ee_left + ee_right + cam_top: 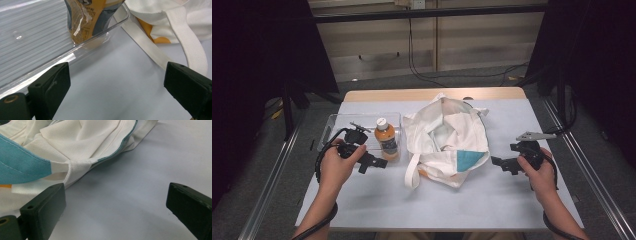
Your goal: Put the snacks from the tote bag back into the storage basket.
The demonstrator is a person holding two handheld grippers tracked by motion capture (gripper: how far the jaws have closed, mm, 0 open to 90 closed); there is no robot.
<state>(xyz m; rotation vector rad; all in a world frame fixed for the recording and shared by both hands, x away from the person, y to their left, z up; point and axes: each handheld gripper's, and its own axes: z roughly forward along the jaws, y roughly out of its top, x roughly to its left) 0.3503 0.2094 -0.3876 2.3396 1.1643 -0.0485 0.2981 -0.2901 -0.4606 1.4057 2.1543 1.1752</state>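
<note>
Grey cloth covers the table (362, 200), and nothing looks packed yet. Near its left edge your left gripper (373, 162) sits with jaws spread and empty, just short of the clear tray (334, 122) where the orange bottle (386, 138) stands upright. At the table's middle the white tote bag (447, 142) lies open. Toward the right edge your right gripper (501, 162) is also spread, beside the bag. Grasping and bagging the 1 bottle remain.

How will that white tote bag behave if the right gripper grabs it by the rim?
Likely floppy: the tote bag lies crumpled and folded on the table, so it should sag and drag. Probably light; it looks nearly empty. The right gripper, jaws open, would pinch thin cloth that may bunch.
</note>
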